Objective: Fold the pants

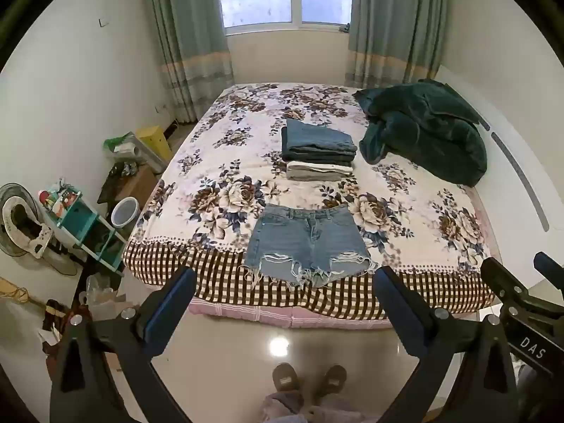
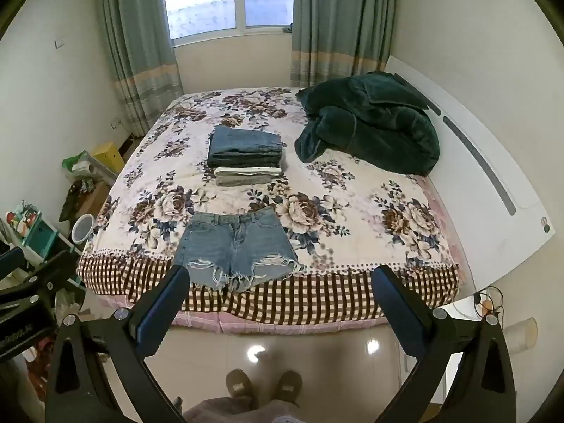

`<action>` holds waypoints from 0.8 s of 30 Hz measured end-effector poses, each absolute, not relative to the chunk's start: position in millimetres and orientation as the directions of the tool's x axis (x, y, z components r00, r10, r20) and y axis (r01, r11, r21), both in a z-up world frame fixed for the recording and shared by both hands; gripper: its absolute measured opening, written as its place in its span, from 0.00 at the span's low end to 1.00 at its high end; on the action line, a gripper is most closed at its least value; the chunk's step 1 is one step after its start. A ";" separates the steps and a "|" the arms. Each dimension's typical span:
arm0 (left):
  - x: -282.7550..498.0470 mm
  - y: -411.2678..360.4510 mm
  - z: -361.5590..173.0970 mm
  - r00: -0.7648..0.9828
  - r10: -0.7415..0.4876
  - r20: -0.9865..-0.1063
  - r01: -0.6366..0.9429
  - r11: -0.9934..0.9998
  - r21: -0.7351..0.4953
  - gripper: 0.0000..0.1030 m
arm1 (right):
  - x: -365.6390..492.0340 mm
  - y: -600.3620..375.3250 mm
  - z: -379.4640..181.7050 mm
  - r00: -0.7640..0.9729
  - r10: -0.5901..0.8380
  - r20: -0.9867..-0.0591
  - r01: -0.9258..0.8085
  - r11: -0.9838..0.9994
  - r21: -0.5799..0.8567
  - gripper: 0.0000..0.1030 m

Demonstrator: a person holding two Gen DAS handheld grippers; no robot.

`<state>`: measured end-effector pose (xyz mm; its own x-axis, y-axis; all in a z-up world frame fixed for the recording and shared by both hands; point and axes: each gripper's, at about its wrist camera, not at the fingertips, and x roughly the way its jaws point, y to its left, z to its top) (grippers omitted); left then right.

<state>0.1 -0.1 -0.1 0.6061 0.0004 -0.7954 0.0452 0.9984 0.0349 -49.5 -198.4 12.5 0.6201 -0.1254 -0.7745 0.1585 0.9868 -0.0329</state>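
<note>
Slippered feet [image 1: 310, 380] on glossy floor nearest lens, below both tools. Bed [image 1: 440, 282] largest: floral cover, checked border at near edge. Dark green quilt [image 1: 423, 134] bunched at bed's far right. Folded stack [image 1: 317, 149] mid-bed, beyond shorts. Denim shorts [image 1: 306, 243] flat at bed's near edge, waistband away, frayed hems overhanging border. Left hand-held gripper [image 1: 285, 282] spread, empty, short of bed; right hand-held gripper [image 2: 278, 282] likewise. Judgement: light, soft, limp denim; pinch waistband corners or side seams, avoid fringe.
</note>
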 end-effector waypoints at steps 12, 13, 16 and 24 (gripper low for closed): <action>2.6 2.5 2.9 0.611 -0.009 -0.792 0.046 0.999 0.023 1.00 | -50.4 -193.6 18.4 0.620 -0.121 -0.775 0.146 0.989 -0.038 1.00; 2.3 6.8 4.5 0.611 -0.009 -0.792 0.044 0.999 0.023 1.00 | -50.2 -192.8 17.1 0.619 -0.119 -0.776 0.145 0.989 -0.036 1.00; 4.8 6.3 7.3 0.611 -0.008 -0.791 0.044 0.999 0.023 1.00 | -48.1 -196.9 13.3 0.617 -0.111 -0.779 0.135 0.990 -0.033 1.00; 3.0 8.6 4.5 0.616 -0.004 -0.787 0.040 0.999 0.026 1.00 | -47.2 -194.3 13.0 0.614 -0.110 -0.782 0.129 0.991 -0.038 1.00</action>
